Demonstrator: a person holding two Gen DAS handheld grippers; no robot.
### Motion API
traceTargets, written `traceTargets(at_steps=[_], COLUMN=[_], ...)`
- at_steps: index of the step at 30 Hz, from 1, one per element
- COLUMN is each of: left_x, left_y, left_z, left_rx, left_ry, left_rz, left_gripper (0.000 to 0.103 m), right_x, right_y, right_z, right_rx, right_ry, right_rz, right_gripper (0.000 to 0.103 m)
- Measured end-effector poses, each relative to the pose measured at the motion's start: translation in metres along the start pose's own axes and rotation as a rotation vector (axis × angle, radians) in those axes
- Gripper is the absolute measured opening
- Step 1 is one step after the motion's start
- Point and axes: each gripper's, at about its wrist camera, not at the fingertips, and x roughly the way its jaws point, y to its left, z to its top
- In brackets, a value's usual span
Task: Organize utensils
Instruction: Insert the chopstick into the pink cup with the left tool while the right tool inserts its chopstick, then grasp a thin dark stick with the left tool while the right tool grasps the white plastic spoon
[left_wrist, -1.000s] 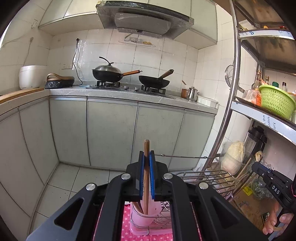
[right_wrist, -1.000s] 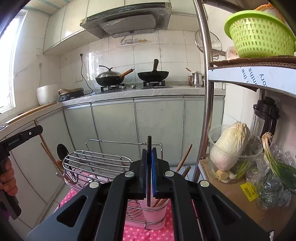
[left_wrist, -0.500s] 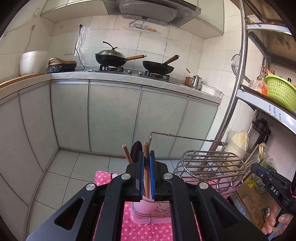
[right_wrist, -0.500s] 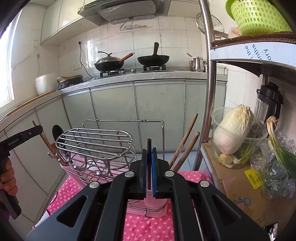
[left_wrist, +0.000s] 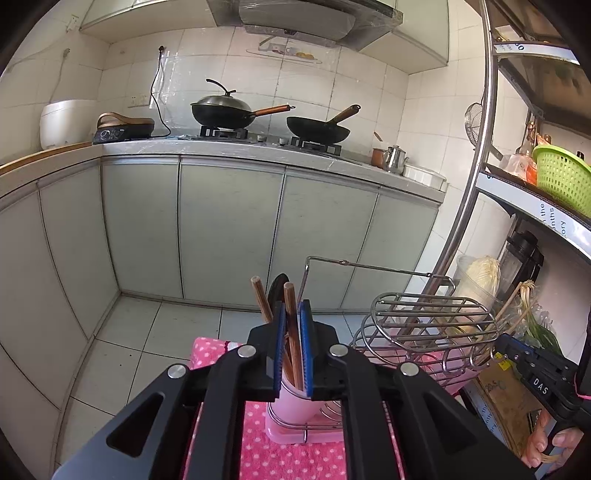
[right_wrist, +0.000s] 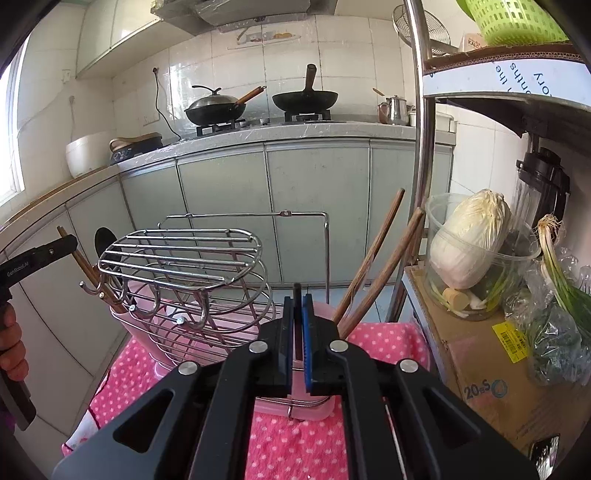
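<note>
A brown wooden utensil handle (left_wrist: 291, 325) stands upright between the blue pads of the left gripper (left_wrist: 291, 332), the jaws pinching it above a pale pink plastic utensil cup (left_wrist: 291, 400). A second wooden handle (left_wrist: 261, 300) and a dark rounded utensil head (left_wrist: 276, 291) rise from the same cup just to the left. In the right wrist view, the right gripper (right_wrist: 297, 332) is pressed onto a thin dark utensil handle (right_wrist: 296, 295), held upright over the near end of the pink holder (right_wrist: 295, 408); two longer wooden handles (right_wrist: 373, 258) lean rightward out of that holder just beside the gripper. Between the two ends of the holder sits a chrome wire rack with hooks (right_wrist: 181, 254), its upright wire frame (right_wrist: 325, 254) behind it. The whole stands on a pink cloth with white polka dots (right_wrist: 291, 443). To the right, a brown cardboard box (right_wrist: 476, 369) carries a clear plastic tub holding a napa cabbage (right_wrist: 469, 240), with bagged green onions (right_wrist: 554, 280) beside it. Beyond, grey-green cabinet doors (left_wrist: 229, 229) run under a countertop with two black woks (left_wrist: 317, 129) on a gas stove, and a lime-green plastic basket (left_wrist: 561, 177) rests on a metal shelf.
</note>
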Motion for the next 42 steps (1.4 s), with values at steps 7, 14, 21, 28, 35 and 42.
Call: traceTargets(at_steps=[7, 14, 21, 28, 35, 42], left_x=[-0.016, -0.045, -0.073, -0.076, -0.042, 0.021], left_y=[0.002, 0.005, 0.011, 0.01, -0.007, -0.028], left_z=[0.003, 0.002, -0.008, -0.039, -0.084, -0.137], left_rx=[-0.021, -0.024, -0.04, -0.049, -0.048, -0.103], left_ry=[-0.034, -0.068, -0.076, 0.015, 0.212, 0.545], left_rz=[-0.004, -0.019, -0.053, -0.098, -0.152, -0.199], left_gripper=[0.025, 0.025, 0.025, 0.025, 0.025, 0.024], right_x=[-0.01, -0.037, -0.075, -0.082, -0.056, -0.033], right_y=[0.0, -0.001, 0.003, 0.011, 0.013, 0.003], right_z=[0.001, 0.002, -0.007, -0.042, -0.091, -0.135], right_rx=[0.002, 0.006, 0.016, 0.043, 0.094, 0.174], right_ry=[-0.008, -0.059, -0.107, -0.03, 0.128, 0.266], right_rz=[0.001, -0.007, 0.027, 0.107, 0.13, 0.145], right_gripper=[0.009, 0.019, 0.019, 0.019, 0.019, 0.019])
